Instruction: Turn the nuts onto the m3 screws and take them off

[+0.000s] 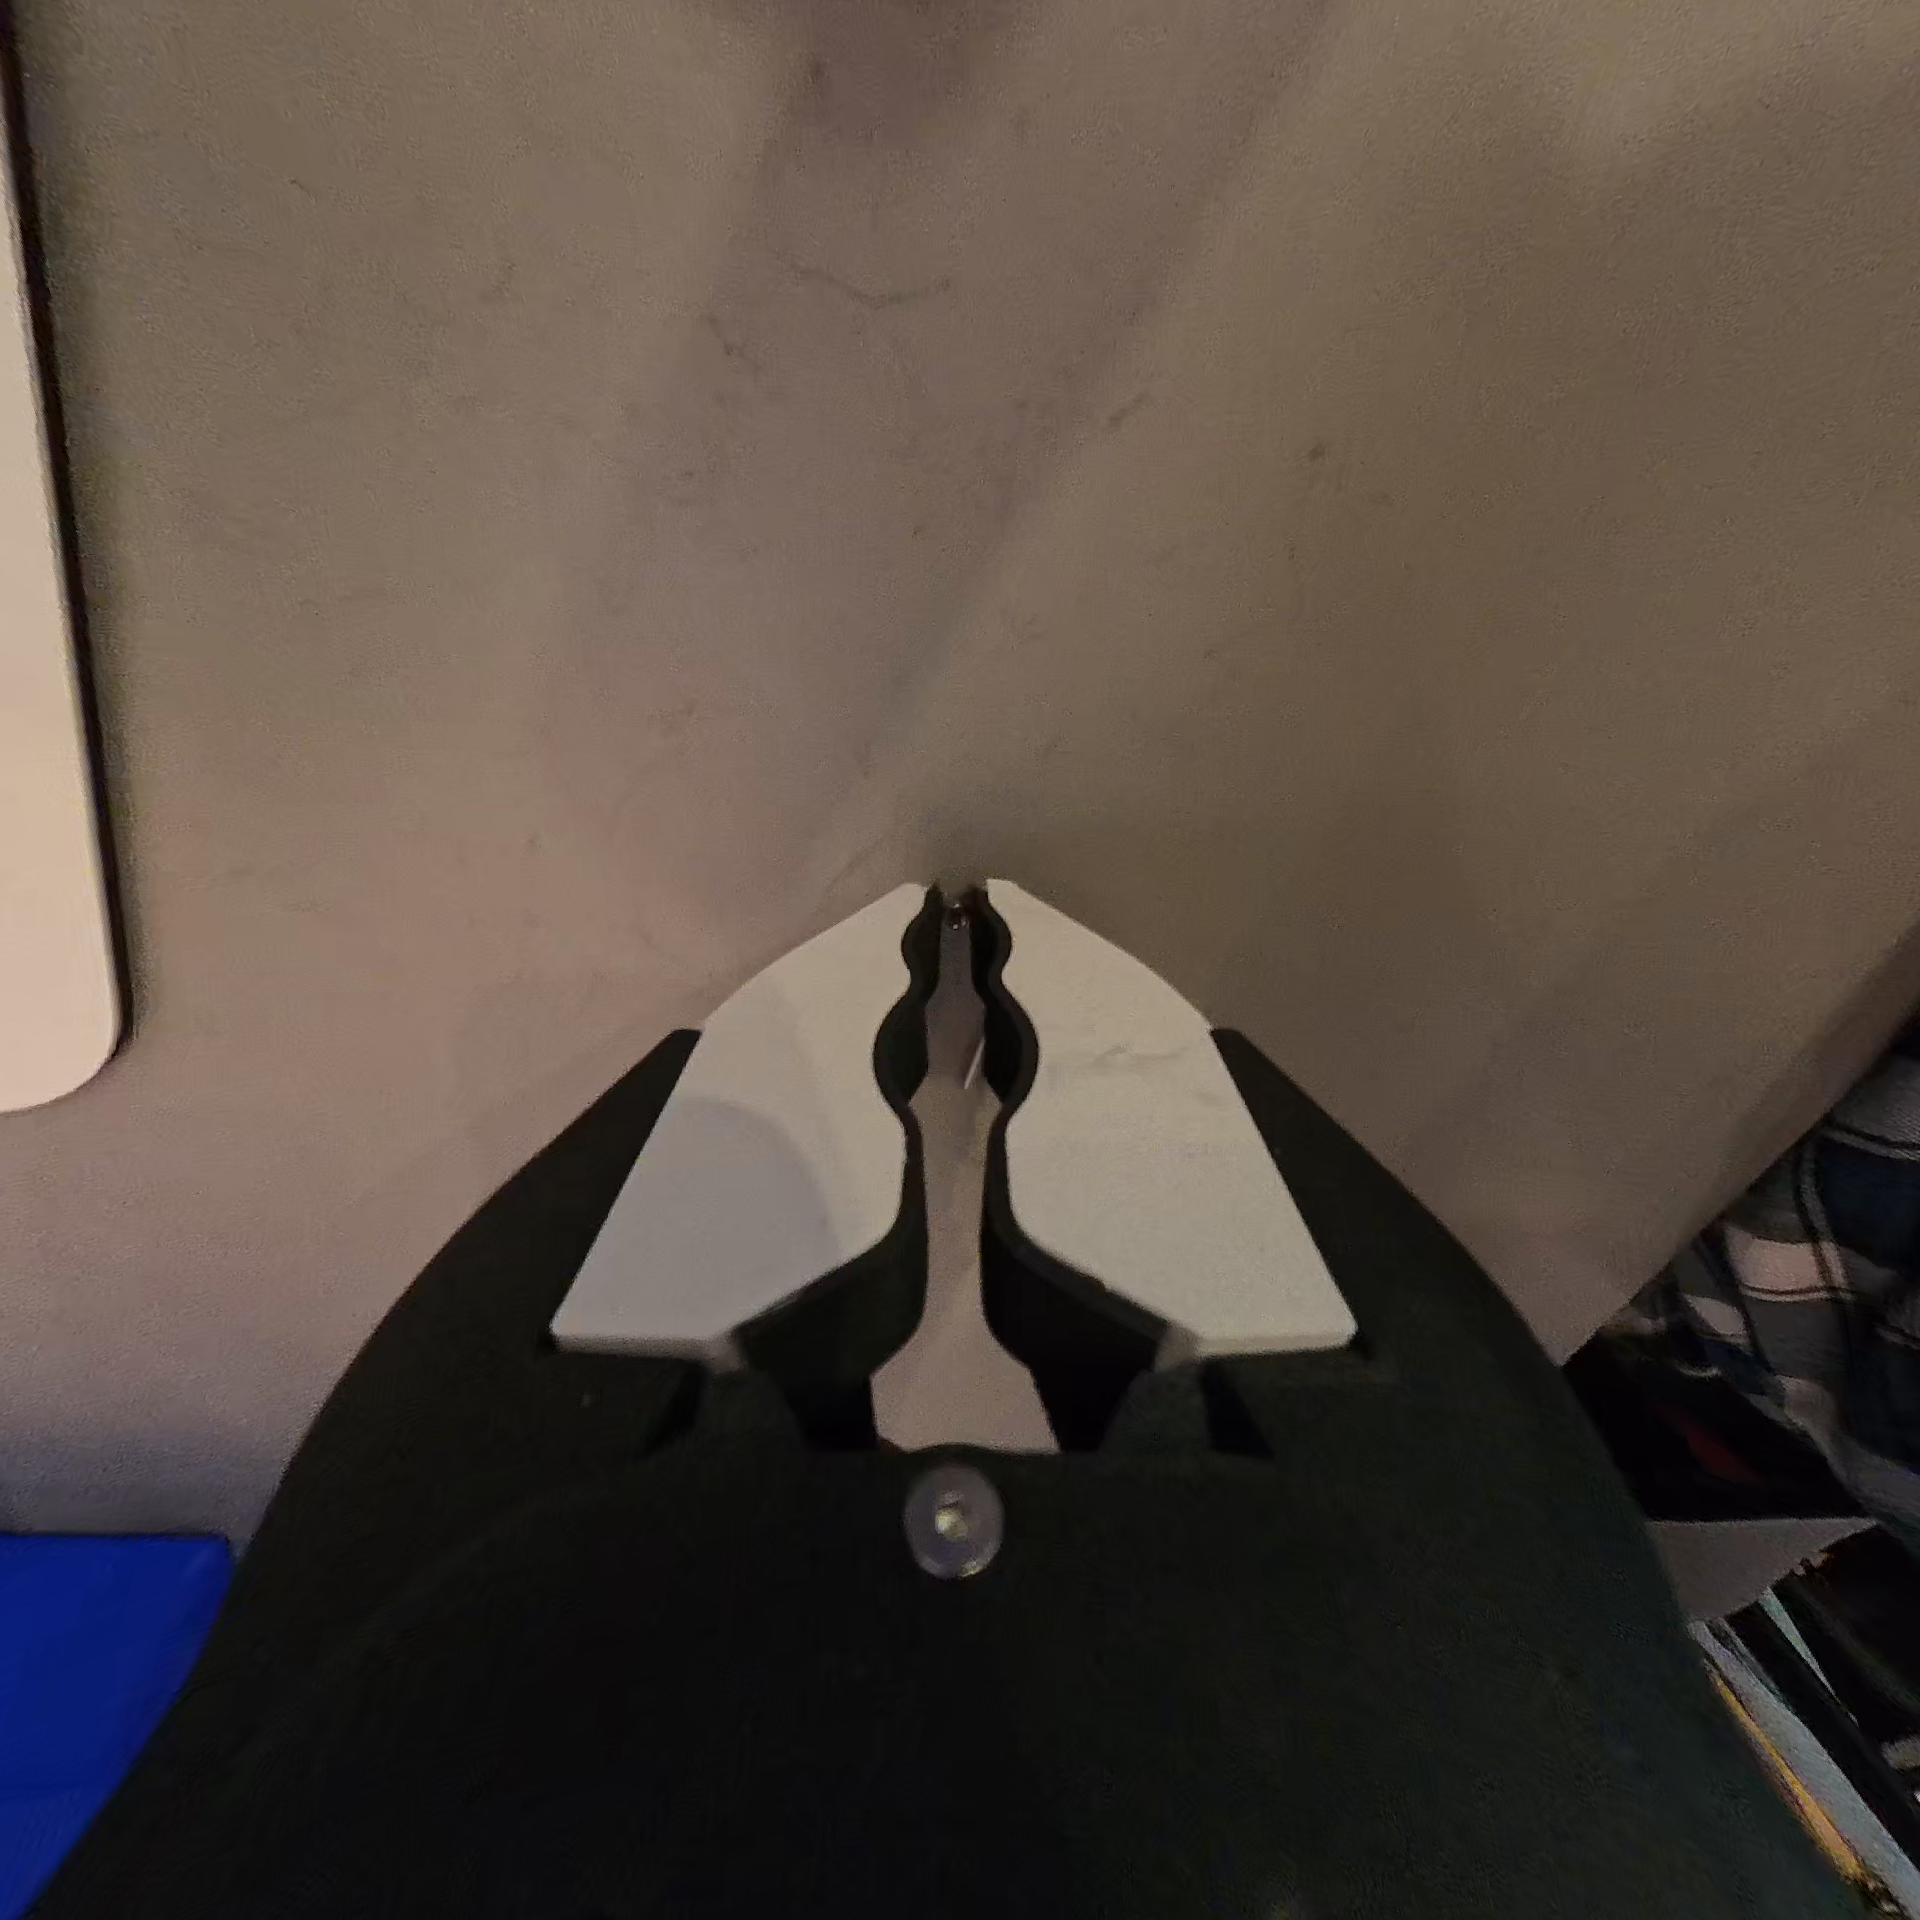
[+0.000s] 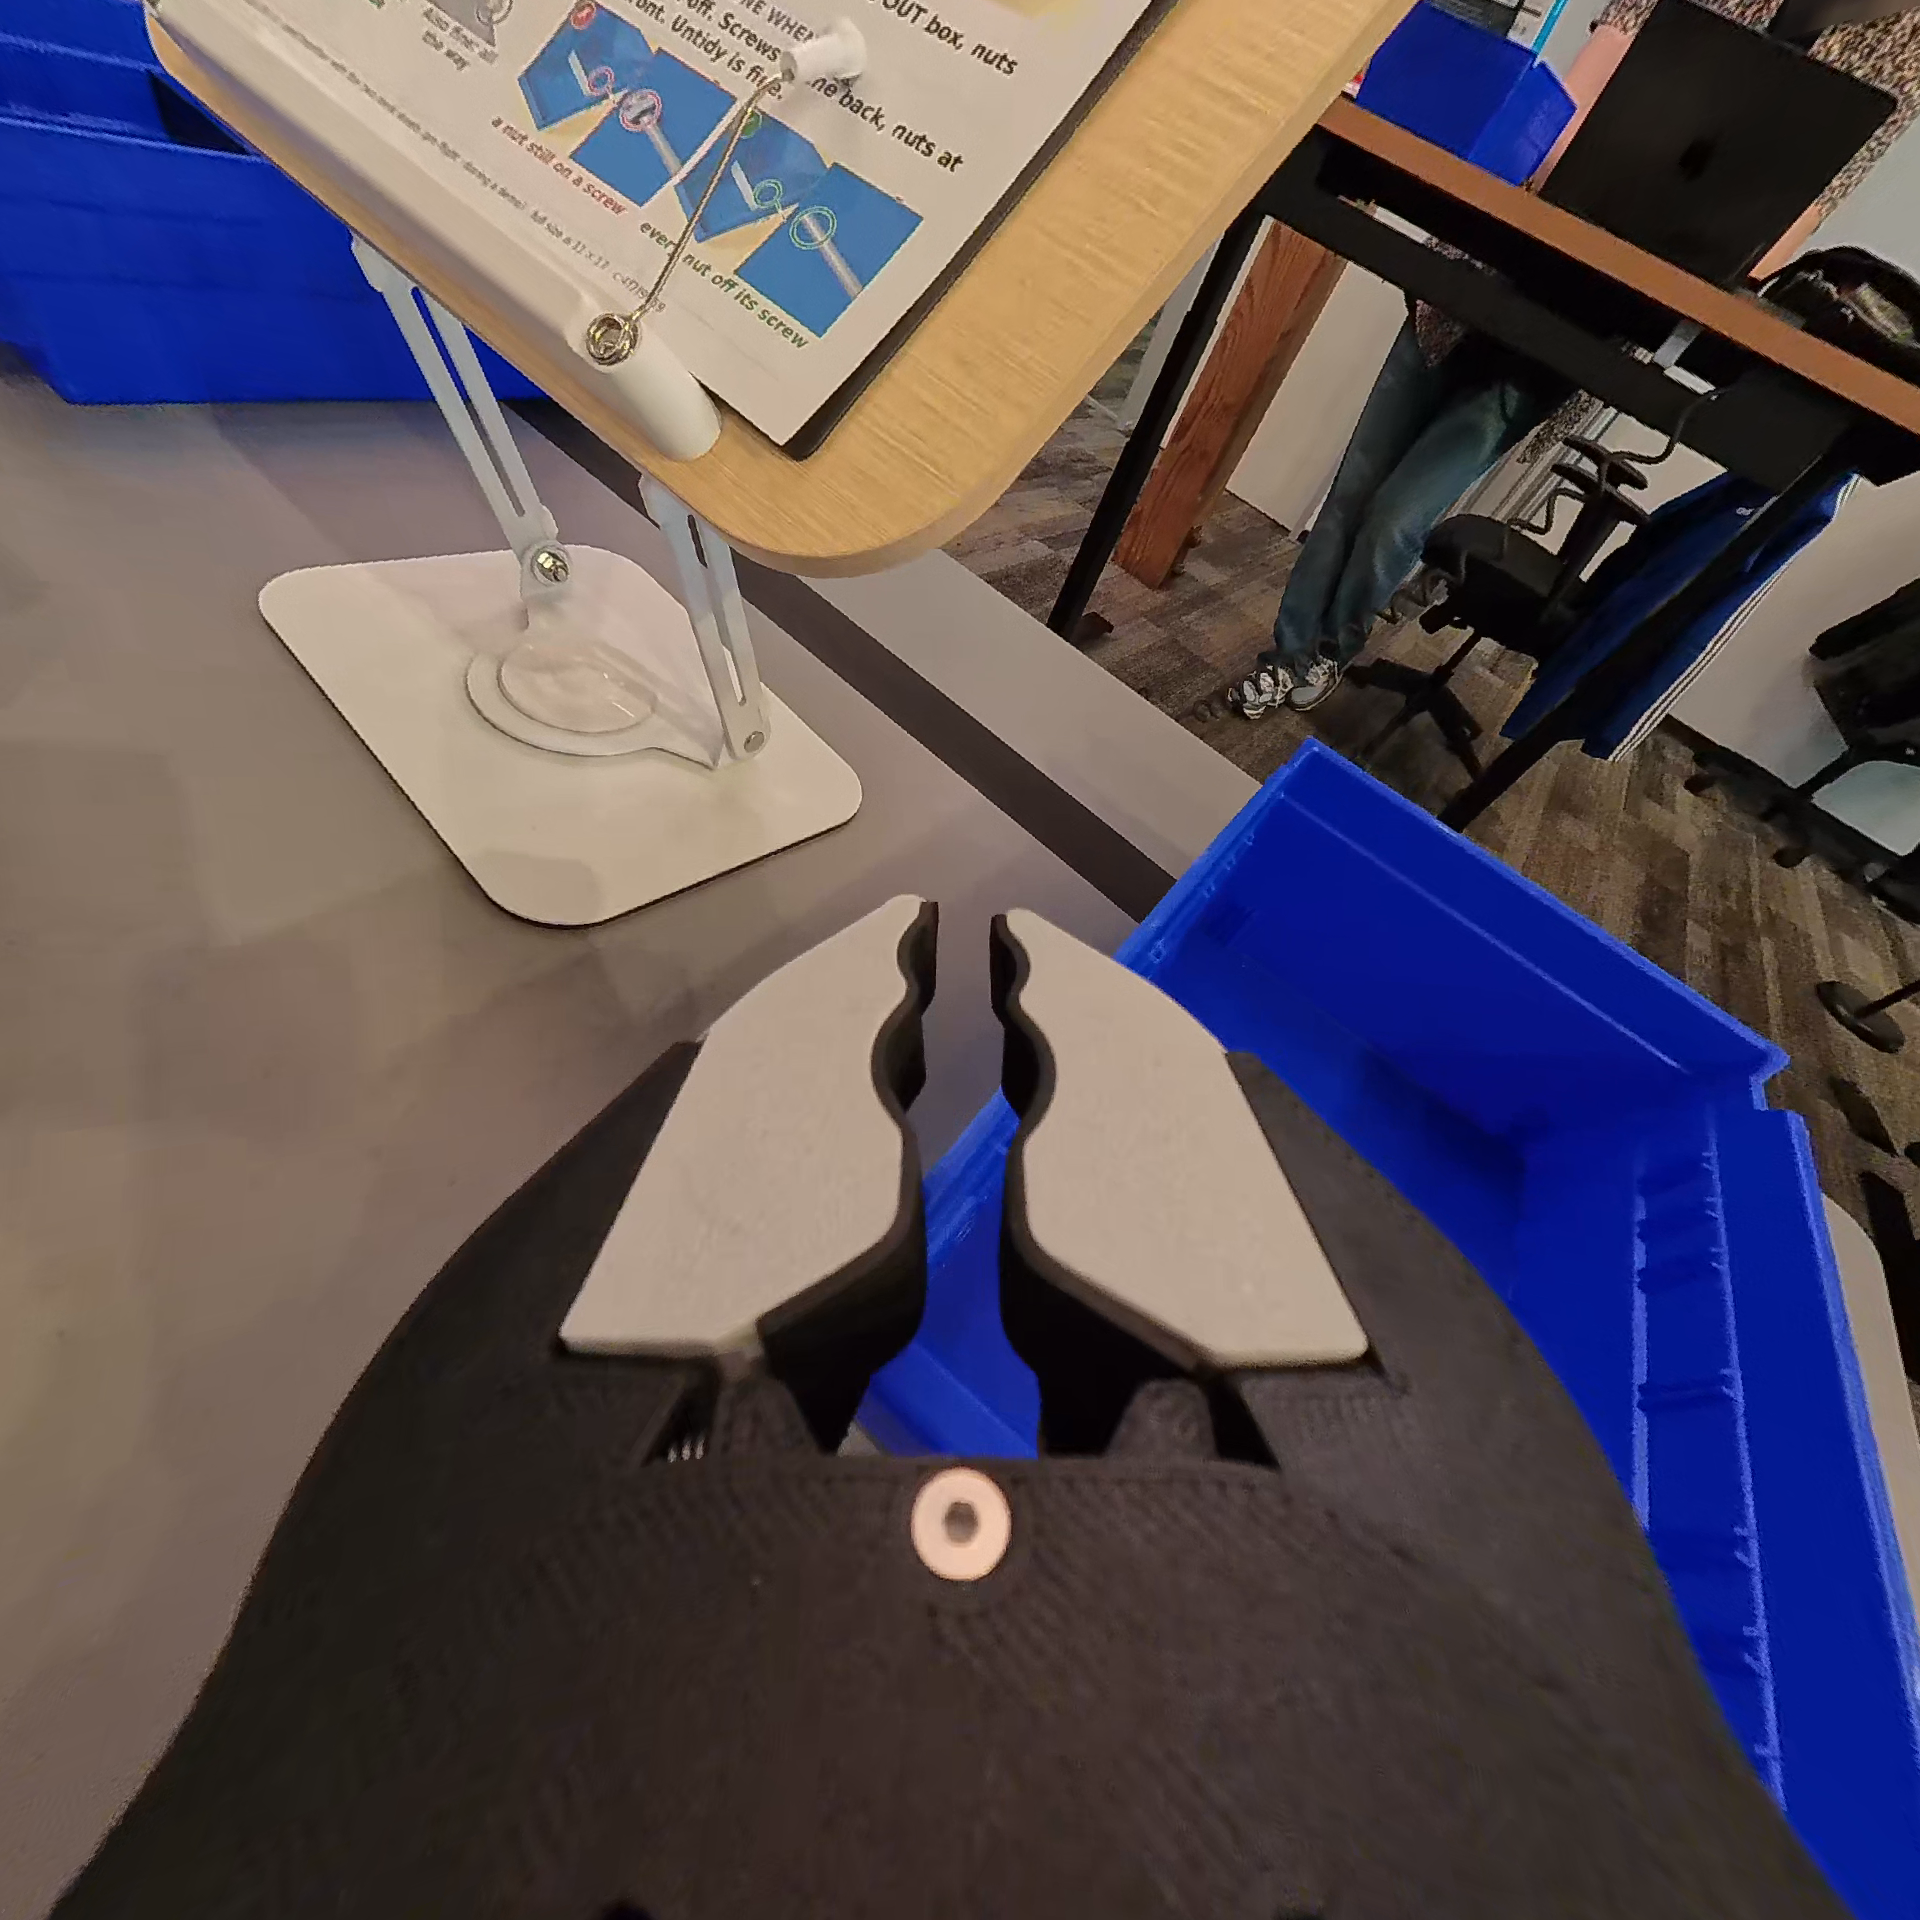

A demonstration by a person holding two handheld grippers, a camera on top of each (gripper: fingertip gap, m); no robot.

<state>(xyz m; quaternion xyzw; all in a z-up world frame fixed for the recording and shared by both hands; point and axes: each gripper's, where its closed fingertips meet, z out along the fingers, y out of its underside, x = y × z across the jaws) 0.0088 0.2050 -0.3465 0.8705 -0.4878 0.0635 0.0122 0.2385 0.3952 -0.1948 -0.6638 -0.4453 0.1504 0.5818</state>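
At the far left of the left wrist view, a white stand base (image 1: 52,623) lies on the grey table (image 1: 623,468), with a blue bin corner (image 1: 104,1662) nearer. To its right, the left gripper (image 1: 954,904) points down at the bare tabletop. Its 2 fingertips (image 1: 1023,914) are almost together, nipping a tiny shiny metal piece (image 1: 954,914) whose kind I cannot tell.

In the right wrist view, blue bins (image 2: 156,208) stand far left. Next comes the stand's base and its tilted wooden board (image 2: 1039,416), which carries a printed sheet (image 2: 727,156). The right gripper (image 2: 964,920) hangs over the table edge with its fingers slightly apart and nothing between them. Just to its right is an open blue bin (image 2: 1558,1143). Far right, a person's legs (image 2: 1382,520) stand by a desk.
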